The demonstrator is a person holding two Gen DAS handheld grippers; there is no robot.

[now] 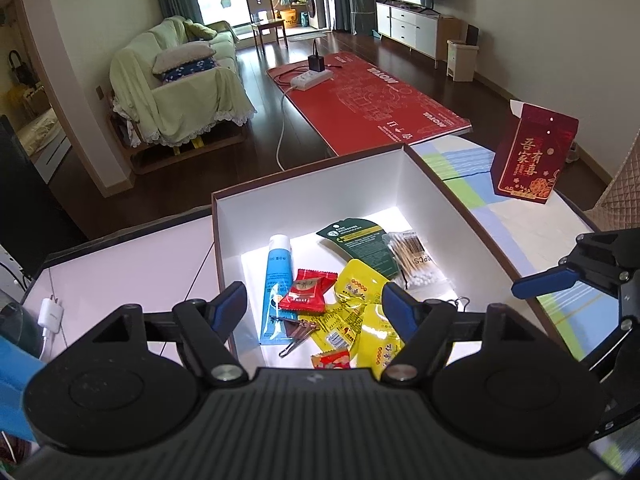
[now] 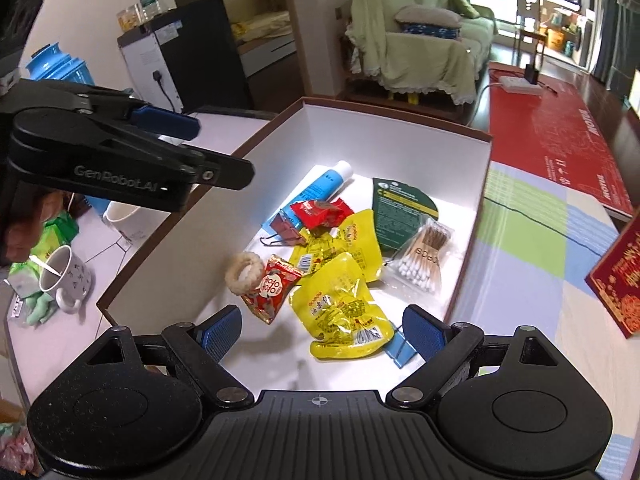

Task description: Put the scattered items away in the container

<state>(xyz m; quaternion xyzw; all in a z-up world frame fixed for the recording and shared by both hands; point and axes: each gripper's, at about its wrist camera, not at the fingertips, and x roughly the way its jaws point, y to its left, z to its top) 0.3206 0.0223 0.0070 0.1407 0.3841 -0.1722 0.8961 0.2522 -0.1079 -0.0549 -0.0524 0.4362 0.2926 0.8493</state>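
"GenRobot.AI" is printed on the left tool [image 2: 192, 148]; "PCS" is seen on the cotton swab pack [image 1: 416, 266]; "吾家有喜" is printed on the red gift box [image 1: 532, 160].

Packets [image 2: 344, 312], swabs [image 2: 420, 256] and tube [image 2: 320, 184] lie in the box [image 2: 400, 140].

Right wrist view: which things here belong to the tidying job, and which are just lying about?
Job:
white open box
blue tube
yellow snack packets
clear bag of cotton swabs
dark green sachet
cream hair tie

Lying about:
white patterned mug
red printed gift box
blue jar
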